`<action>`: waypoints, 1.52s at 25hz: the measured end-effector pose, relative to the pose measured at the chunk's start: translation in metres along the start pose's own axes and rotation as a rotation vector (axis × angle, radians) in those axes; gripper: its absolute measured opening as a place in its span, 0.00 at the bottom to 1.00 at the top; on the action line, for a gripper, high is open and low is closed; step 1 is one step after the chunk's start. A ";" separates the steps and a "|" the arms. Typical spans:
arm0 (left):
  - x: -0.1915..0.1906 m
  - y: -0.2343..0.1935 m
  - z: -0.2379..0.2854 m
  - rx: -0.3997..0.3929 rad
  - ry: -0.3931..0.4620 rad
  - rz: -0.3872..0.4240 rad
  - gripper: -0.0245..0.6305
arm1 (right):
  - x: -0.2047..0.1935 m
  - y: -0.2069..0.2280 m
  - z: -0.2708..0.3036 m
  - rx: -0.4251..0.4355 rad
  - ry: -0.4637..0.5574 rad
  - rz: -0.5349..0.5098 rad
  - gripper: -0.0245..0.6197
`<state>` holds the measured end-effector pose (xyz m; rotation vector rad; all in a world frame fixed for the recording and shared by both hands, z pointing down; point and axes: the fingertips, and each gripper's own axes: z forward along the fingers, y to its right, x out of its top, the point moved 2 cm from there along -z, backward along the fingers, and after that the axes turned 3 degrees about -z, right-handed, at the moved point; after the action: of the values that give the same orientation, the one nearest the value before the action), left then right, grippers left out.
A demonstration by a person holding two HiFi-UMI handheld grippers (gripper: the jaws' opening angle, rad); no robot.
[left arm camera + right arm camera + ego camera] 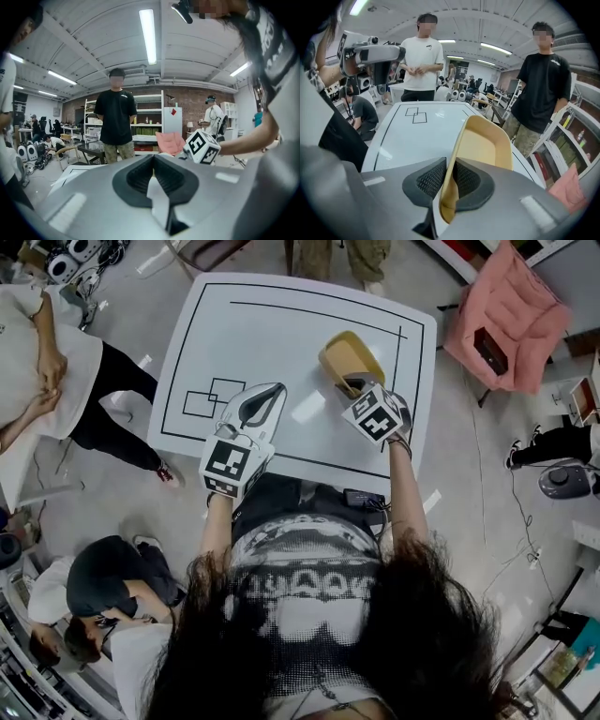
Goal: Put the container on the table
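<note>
The container [349, 358] is a tan, shallow tub, tilted on its side over the right part of the white table [272, 329]. My right gripper [356, 383] is shut on its near wall. In the right gripper view the wall [449, 168] is pinched between the two dark pads, and the tub's open inside [483, 145] faces up and right, above the table [417, 136]. My left gripper [269, 393] hovers over the table's near edge to the left of the tub, jaws shut with nothing between them. The left gripper [153, 174] view confirms this.
Two overlapping outlined squares [211, 397] are printed on the table's left side. One person in a black shirt [543, 75] stands at the far end and another in a white shirt [421, 65] at the left. A pink padded chair [502, 315] stands at the back right.
</note>
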<state>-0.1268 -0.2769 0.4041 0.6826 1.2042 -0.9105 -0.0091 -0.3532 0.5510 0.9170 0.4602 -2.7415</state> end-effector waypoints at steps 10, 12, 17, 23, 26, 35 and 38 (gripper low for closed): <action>-0.007 -0.058 -0.007 -0.015 -0.005 -0.021 0.04 | 0.013 0.049 0.081 -0.035 -0.117 -0.024 0.11; -0.008 -0.067 -0.008 -0.017 -0.010 -0.024 0.04 | 0.011 0.056 0.094 -0.039 -0.143 -0.007 0.12; -0.014 -0.089 -0.011 -0.023 -0.025 -0.033 0.04 | 0.002 0.064 0.113 -0.070 -0.228 -0.042 0.11; -0.022 -0.102 -0.014 -0.042 -0.036 -0.037 0.04 | 0.005 0.067 0.117 -0.108 -0.231 0.008 0.25; -0.023 -0.105 -0.017 -0.056 -0.032 -0.036 0.04 | 0.012 0.066 0.110 -0.133 -0.199 0.057 0.25; -0.030 -0.102 -0.022 -0.123 -0.034 -0.031 0.04 | 0.056 0.034 0.048 -0.241 0.021 0.215 0.23; -0.036 -0.099 -0.019 -0.150 -0.044 -0.034 0.04 | 0.063 0.015 0.032 -0.258 0.075 0.272 0.23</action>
<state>-0.2262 -0.3010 0.4370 0.5213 1.2347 -0.8497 -0.0717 -0.3853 0.5336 0.9396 0.6349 -2.3455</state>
